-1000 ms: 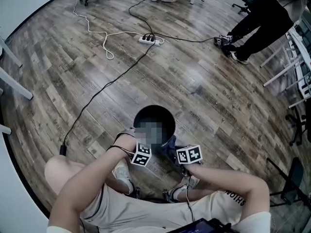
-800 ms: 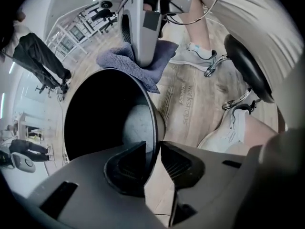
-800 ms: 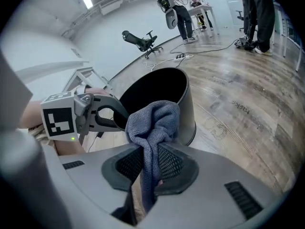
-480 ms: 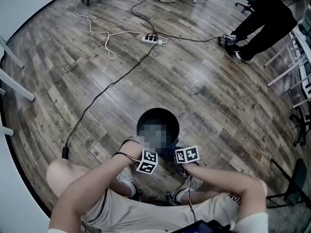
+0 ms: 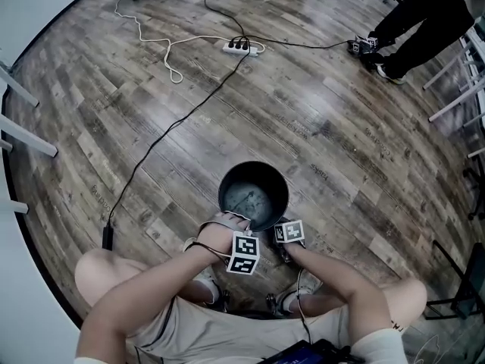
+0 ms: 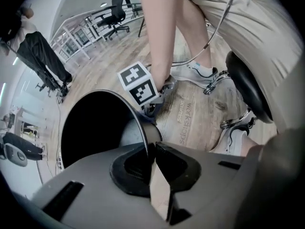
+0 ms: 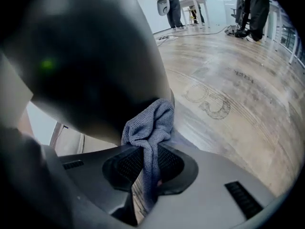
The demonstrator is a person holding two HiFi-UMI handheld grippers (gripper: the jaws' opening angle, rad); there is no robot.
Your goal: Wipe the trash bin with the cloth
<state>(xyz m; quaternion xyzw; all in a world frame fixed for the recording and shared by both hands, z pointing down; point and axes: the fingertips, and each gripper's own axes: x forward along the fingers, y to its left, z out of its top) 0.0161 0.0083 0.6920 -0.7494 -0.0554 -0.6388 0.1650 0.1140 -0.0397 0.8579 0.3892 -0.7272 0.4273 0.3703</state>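
**Fig.** Seated operator, with the bin on the floor just ahead of the feet; head view and both gripper views.

**Nearest.** The left gripper [image 6: 150,152] points steeply down. Its jaws have just been closing from wide apart, and they now pinch the near rim of the trash bin [image 5: 221,189], with the thin rim edge caught between the pads (a bracing hold, by judgement, not a wiping one).

The right gripper [image 7: 148,171] is clenched on the cloth [image 7: 149,122]. This is a grey bunched rag whose free end lies up against the bin's dark outer wall, low down near the floor [image 5: 341,127]. Against the head view of a second ago, its marker cube [image 5: 289,231] now shows smaller and lower beside the bin's right flank. This hand has therefore come down along the wall.

**Middle.** The bin stands upright on the wood planks, mouth open, in much the same spot as before. Nothing can be made out inside it.

**Reading.** One gripper has newly steadied the bin and the other has brought the cloth against its side, so the set-up for wiping looks complete. The wiping of the outer wall is probably only beginning.

**Far.** A black cable [image 5: 163,135] runs across the floor to a power strip [image 5: 242,48]. Beyond them, at the top right, are a bystander's legs [image 5: 413,21].
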